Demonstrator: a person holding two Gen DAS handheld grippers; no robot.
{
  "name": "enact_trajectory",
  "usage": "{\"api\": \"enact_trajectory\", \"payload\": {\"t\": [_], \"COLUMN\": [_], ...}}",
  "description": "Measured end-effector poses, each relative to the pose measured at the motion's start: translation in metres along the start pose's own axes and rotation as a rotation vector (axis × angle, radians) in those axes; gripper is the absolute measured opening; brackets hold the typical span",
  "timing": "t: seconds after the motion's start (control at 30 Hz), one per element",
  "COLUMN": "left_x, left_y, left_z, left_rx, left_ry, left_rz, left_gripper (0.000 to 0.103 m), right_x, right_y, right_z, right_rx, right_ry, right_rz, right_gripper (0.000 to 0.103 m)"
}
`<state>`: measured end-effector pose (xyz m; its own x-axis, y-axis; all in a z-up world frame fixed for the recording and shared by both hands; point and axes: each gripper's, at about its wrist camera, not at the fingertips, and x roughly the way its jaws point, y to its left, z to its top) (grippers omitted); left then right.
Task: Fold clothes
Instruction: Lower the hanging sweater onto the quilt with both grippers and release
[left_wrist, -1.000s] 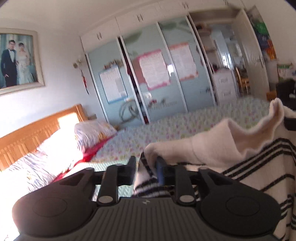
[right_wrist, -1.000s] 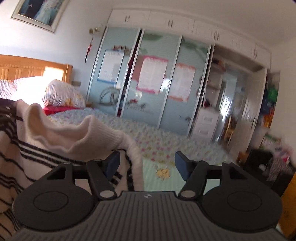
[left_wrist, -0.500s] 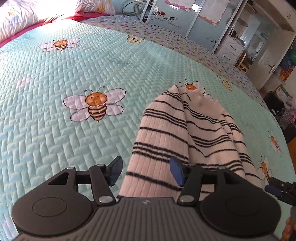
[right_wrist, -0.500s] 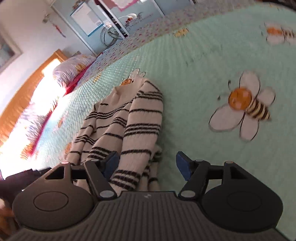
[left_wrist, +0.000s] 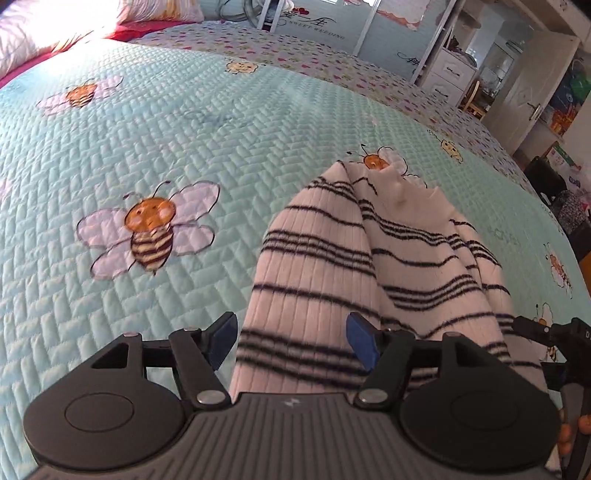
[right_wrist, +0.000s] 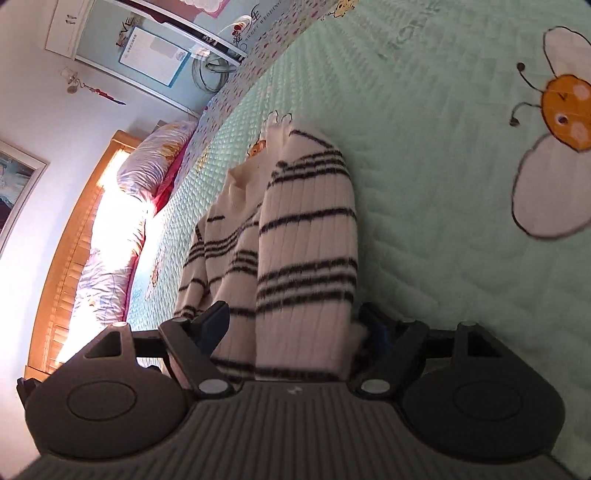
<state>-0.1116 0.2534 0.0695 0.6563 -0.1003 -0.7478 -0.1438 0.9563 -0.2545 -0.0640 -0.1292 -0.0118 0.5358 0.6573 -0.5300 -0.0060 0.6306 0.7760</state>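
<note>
Your left gripper (left_wrist: 291, 341) and right gripper (right_wrist: 295, 328), fingers spread apart, straddle the soft, limp striped sweater (left_wrist: 369, 266) stretching toward 12 o'clock on the quilt (left_wrist: 147, 147); pinch doubled knit near its edge.

Black claw (left_wrist: 291, 341), blue fingertips (left_wrist: 361, 341)

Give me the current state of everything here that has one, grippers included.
Left gripper: open, jaws either side of the sweater's near end, not clamped.
Right gripper: open, jaws either side of the sweater.
Striped sweater: lying on the bed, bunched lengthwise, not neatly folded.
Quilt: spread flat over the bed.
Wardrobe door: swung open.
</note>
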Motion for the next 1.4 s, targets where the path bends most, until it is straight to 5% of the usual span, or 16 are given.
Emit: {"api": "enact_trajectory", "payload": {"t": [0.13, 0.3, 0.47, 0.53, 0.57, 0.73, 0.97, 1.03, 1.1, 1.27, 1.4], "left_x": [0.039, 0.103, 0.13, 0.136, 0.133, 0.118, 0.126, 0.129, 0.143, 0.146, 0.085], "left_y": [-0.01, -0.016, -0.034, -0.042, -0.047, -0.07, -0.107, -0.118, -0.12, -0.061, -0.007], "left_z": [0.041, 0.082, 0.086, 0.084, 0.082, 0.09, 0.149, 0.165, 0.177, 0.165, 0.118], "left_rx": [0.043, 0.042, 0.124, 0.163, 0.189, 0.31, 0.381, 0.4, 0.412, 0.235, 0.042], "left_ry": [-0.043, 0.028, 0.07, 0.076, 0.058, -0.101, -0.366, -0.441, -0.411, -0.182, -0.143], "left_rz": [-0.041, -0.059, -0.121, -0.142, -0.126, 0.006, 0.207, 0.264, 0.339, 0.296, 0.151], "left_gripper": [0.068, 0.068, 0.066, 0.024, 0.016, 0.014, 0.014, 0.026, 0.069, 0.069, 0.069], "right_x": [0.024, 0.057, 0.077, 0.084, 0.084, 0.058, 0.06, 0.077, 0.083, 0.044, -0.014], "right_y": [0.0, -0.003, 0.008, 0.024, 0.031, 0.104, 0.144, 0.127, 0.108, 0.054, 0.002], "right_z": [0.034, 0.069, 0.086, 0.083, 0.08, 0.057, 0.132, 0.162, 0.181, 0.163, 0.112], "right_rx": [-0.004, 0.008, -0.07, -0.21, -0.271, -0.904, -1.187, -1.167, -1.057, -0.732, -0.413], "right_ry": [-0.014, 0.003, 0.071, 0.106, 0.102, -0.098, -0.405, -0.396, -0.275, -0.197, -0.133], "right_rz": [0.01, 0.06, 0.063, -0.039, -0.078, -0.32, -0.657, -0.756, -0.707, -0.503, -0.337], "right_gripper": [0.081, 0.083, 0.074, 0.018, 0.018, 0.014, 0.016, 0.05, 0.062, 0.063, 0.064]}}
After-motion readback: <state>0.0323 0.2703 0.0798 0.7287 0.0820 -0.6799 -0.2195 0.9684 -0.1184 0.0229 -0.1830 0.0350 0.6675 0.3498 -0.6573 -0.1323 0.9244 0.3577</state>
